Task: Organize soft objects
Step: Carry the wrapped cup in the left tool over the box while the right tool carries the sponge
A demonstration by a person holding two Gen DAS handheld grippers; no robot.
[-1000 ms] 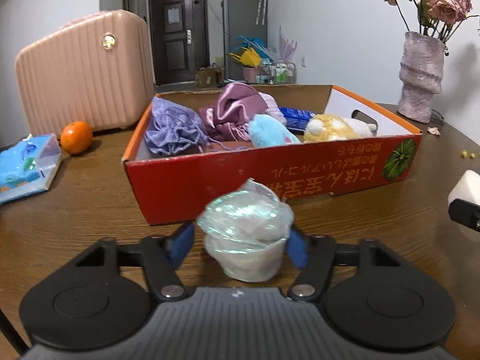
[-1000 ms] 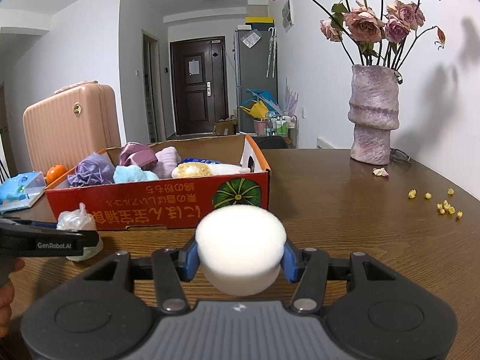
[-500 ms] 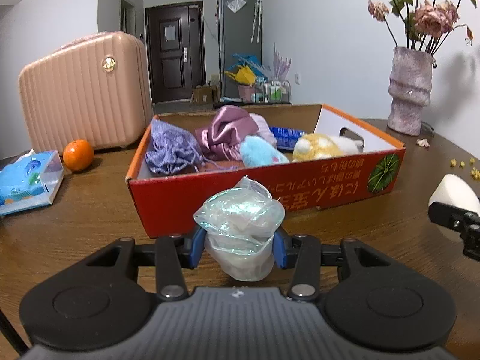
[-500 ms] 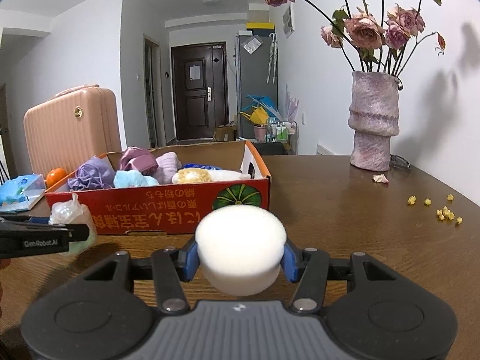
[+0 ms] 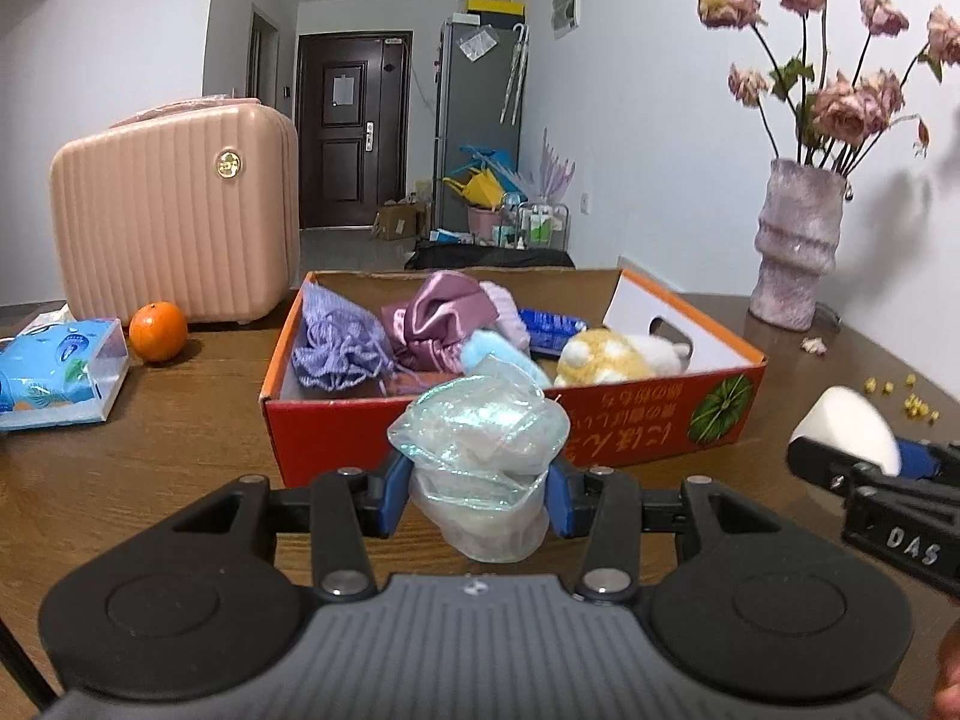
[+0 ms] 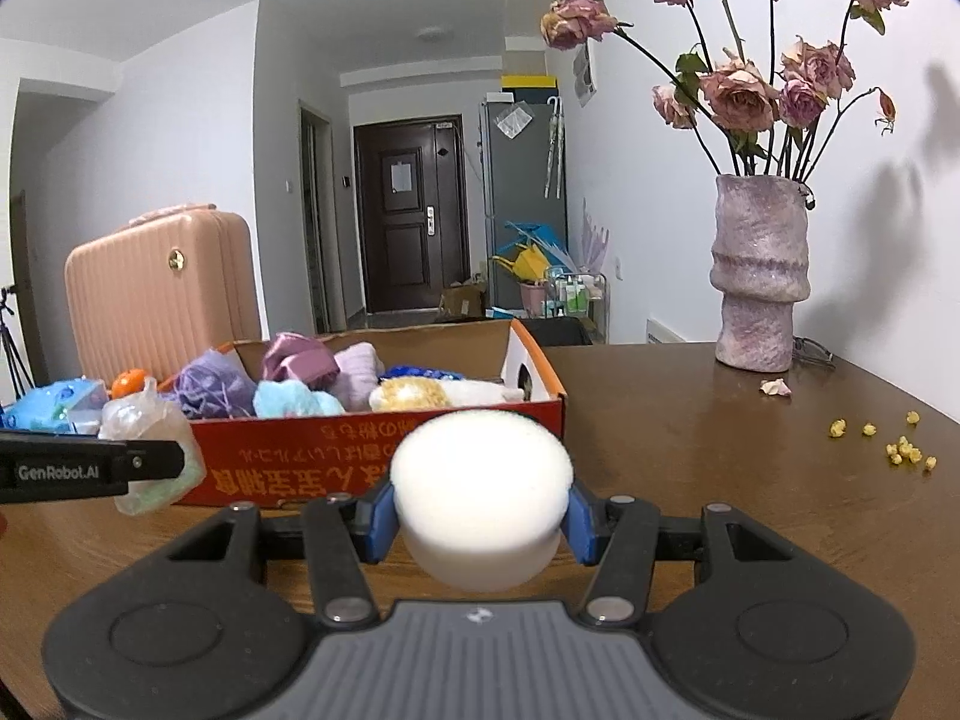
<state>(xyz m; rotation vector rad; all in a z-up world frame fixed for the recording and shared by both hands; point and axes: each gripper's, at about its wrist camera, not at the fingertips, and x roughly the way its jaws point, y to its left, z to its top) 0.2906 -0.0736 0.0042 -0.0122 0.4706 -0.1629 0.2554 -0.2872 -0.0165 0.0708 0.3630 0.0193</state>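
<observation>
My left gripper (image 5: 477, 495) is shut on a shiny clear plastic pouch (image 5: 480, 456) and holds it raised in front of the red cardboard box (image 5: 600, 420). My right gripper (image 6: 480, 516) is shut on a white round sponge (image 6: 480, 492), also raised before the box (image 6: 360, 462). The box holds a purple knit pouch (image 5: 336, 342), a mauve satin cloth (image 5: 438, 318), a light blue plush (image 5: 492, 351) and a yellow-white plush toy (image 5: 612, 354). The sponge shows at the right of the left wrist view (image 5: 852, 426); the pouch shows at the left of the right wrist view (image 6: 150, 432).
A pink suitcase (image 5: 174, 210), an orange (image 5: 157, 331) and a blue tissue pack (image 5: 54, 372) stand left of the box. A purple vase with dried roses (image 6: 759, 276) stands back right. Yellow crumbs (image 6: 900, 450) and a petal (image 6: 775, 387) lie on the brown table (image 6: 690, 438).
My left gripper has closed on the pouch and lifted it off the table toward the box. My right gripper has risen slightly with the sponge.
</observation>
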